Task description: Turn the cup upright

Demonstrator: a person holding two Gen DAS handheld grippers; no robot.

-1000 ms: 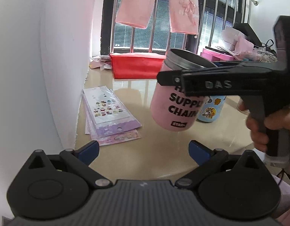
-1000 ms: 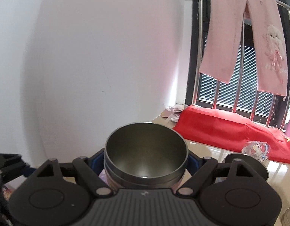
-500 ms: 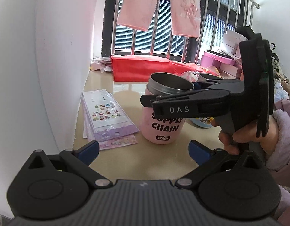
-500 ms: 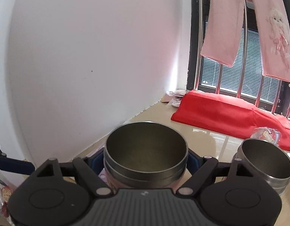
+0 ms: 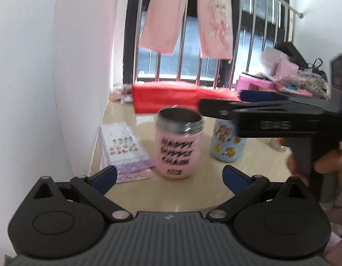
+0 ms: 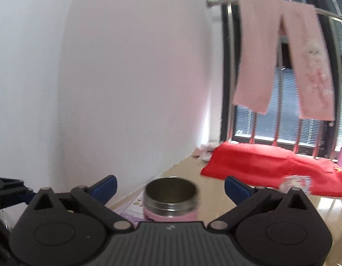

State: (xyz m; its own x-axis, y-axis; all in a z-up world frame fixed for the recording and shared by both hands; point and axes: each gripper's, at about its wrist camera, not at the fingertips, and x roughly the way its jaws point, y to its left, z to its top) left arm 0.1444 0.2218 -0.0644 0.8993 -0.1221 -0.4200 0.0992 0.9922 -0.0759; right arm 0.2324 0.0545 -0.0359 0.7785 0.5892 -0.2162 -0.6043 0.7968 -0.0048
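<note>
Pink cup (image 5: 179,146) stands upright on beige tabletop (image 5: 193,190), steel mouth up, black lettering facing left-wrist camera. Nothing grips it. Right gripper (image 6: 170,186) hangs above and behind cup, fingers spread wide, clear of rim. Left gripper (image 5: 168,175) low in front of cup, fingers also wide apart, holding nothing. Blue cartoon cup (image 5: 228,147) just beside pink one, on its right. Sticker sheets (image 5: 124,153) lie near wall. Red cloth (image 5: 171,95) by window.
</note>
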